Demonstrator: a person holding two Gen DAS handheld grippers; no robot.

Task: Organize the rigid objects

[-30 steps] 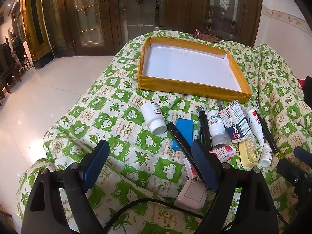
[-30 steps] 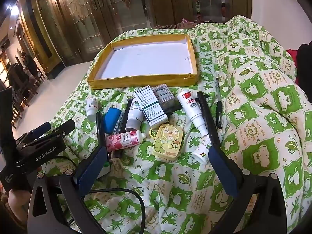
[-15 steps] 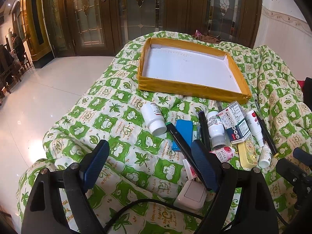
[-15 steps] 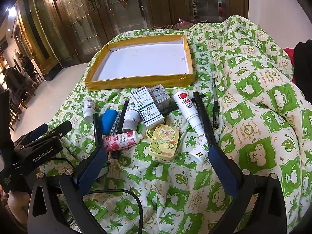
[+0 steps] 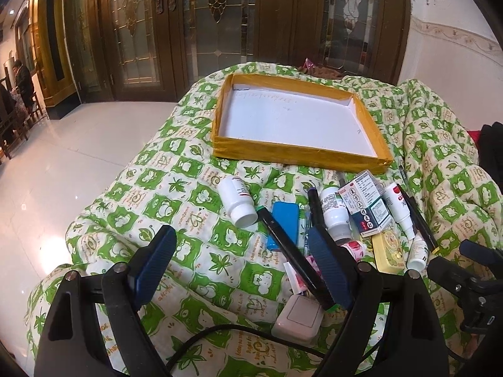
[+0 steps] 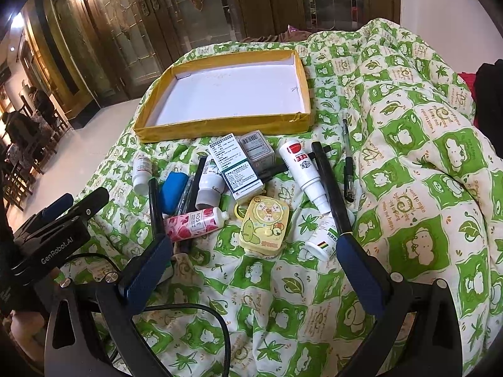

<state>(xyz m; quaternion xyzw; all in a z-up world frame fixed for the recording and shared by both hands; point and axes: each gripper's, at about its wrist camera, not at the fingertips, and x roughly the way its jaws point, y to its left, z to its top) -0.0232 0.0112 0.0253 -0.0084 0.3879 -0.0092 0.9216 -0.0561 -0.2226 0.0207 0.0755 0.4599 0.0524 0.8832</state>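
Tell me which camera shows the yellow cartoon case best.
The right wrist view: the yellow case lies whole and unobstructed on the quilt, its printed face toward the camera. In the left wrist view the case appears only as a narrow slanted sliver near the right edge, its face hard to read.

Green-and-cream leaf-print quilt (image 6: 408,157), yellow-rimmed white tray (image 6: 220,127), blue case (image 6: 172,190), pink rose-print tube (image 6: 195,223)

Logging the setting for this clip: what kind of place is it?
Probably a home or a family-run premises, not a lab. The items and the yellow-edged tray sit on a green patterned quilt; ornate wooden glass-panelled doors and a glossy tiled floor lie behind, with people seated far left.
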